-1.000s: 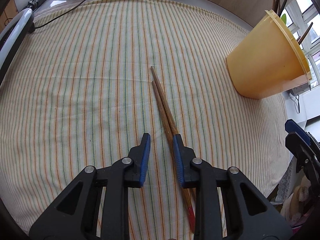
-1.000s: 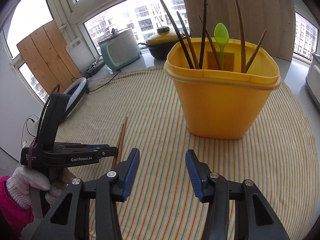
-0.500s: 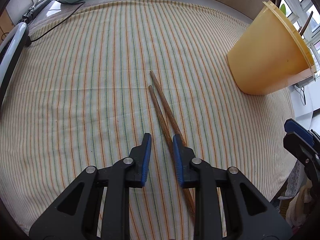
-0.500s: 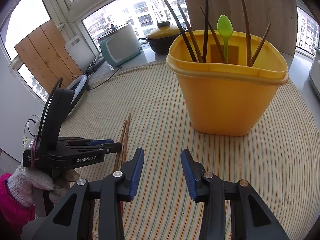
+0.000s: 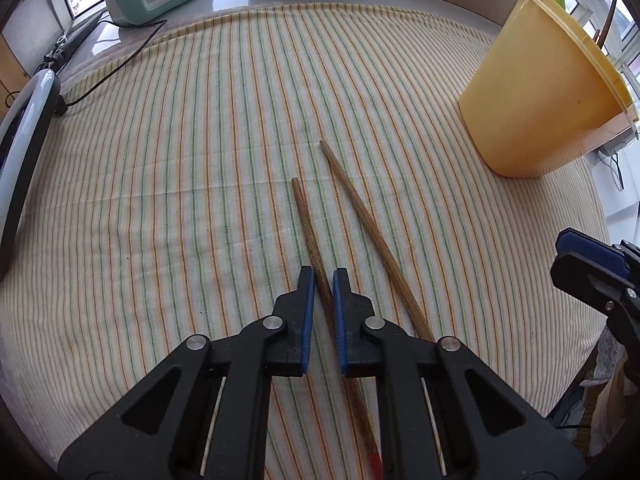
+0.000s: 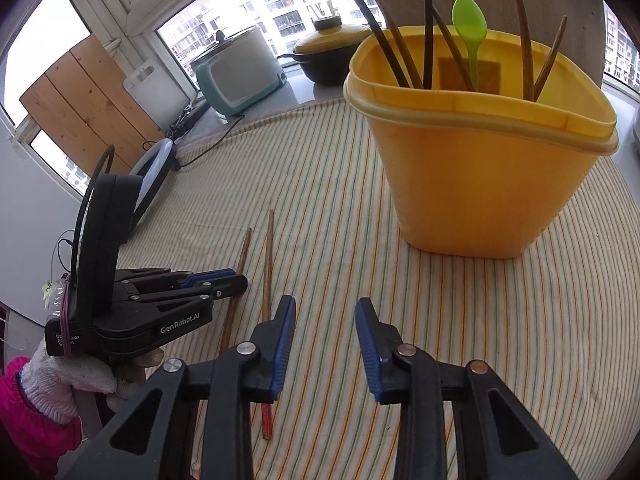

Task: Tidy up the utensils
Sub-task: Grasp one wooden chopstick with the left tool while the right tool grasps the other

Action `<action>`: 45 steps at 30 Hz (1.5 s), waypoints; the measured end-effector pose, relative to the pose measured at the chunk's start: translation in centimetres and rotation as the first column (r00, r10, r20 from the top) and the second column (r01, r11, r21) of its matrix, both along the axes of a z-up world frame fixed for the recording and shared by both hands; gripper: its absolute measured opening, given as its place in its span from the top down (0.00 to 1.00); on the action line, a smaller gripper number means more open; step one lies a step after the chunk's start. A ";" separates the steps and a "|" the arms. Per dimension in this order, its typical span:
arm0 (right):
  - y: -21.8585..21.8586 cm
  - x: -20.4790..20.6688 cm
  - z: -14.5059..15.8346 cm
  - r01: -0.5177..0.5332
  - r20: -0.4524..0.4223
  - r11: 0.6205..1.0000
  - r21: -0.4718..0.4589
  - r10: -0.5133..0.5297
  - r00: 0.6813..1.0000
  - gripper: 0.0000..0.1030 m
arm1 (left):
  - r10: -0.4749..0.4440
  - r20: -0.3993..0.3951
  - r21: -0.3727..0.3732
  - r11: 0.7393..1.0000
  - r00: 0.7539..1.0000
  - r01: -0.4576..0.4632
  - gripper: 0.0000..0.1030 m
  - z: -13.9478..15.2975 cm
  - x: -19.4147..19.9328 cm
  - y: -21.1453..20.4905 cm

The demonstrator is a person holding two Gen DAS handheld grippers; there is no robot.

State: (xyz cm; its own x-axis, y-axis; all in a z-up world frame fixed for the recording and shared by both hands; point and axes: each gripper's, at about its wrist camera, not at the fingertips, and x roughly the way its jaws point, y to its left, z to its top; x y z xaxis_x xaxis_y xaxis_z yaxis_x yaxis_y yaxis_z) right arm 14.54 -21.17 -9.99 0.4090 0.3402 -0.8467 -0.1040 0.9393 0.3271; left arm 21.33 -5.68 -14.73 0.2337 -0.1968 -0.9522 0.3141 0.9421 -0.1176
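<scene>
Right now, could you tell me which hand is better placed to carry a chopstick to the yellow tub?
Left. The left gripper has just closed on the darker chopstick; the right gripper holds nothing.

Two brown wooden chopsticks (image 5: 362, 216) laid flat on the striped cloth, tips splayed apart, yellow tub (image 6: 480, 160) standing upright nearby, filled with chopsticks and a green spoon (image 6: 470, 28)

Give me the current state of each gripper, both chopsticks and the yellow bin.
Left gripper: shut on the darker chopstick.
Right gripper: open, nothing between its jaws, which have just been closing.
Lighter chopstick: lying loose on the striped cloth.
Yellow bin: upright, holding chopsticks and a green spoon.
</scene>
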 end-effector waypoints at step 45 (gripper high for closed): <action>7.6 5.8 -4.7 -0.193 -0.164 0.975 -0.109 0.173 0.971 0.97 | 0.088 0.010 -0.172 0.981 0.996 -0.084 0.96 1.7 -1.1 9.1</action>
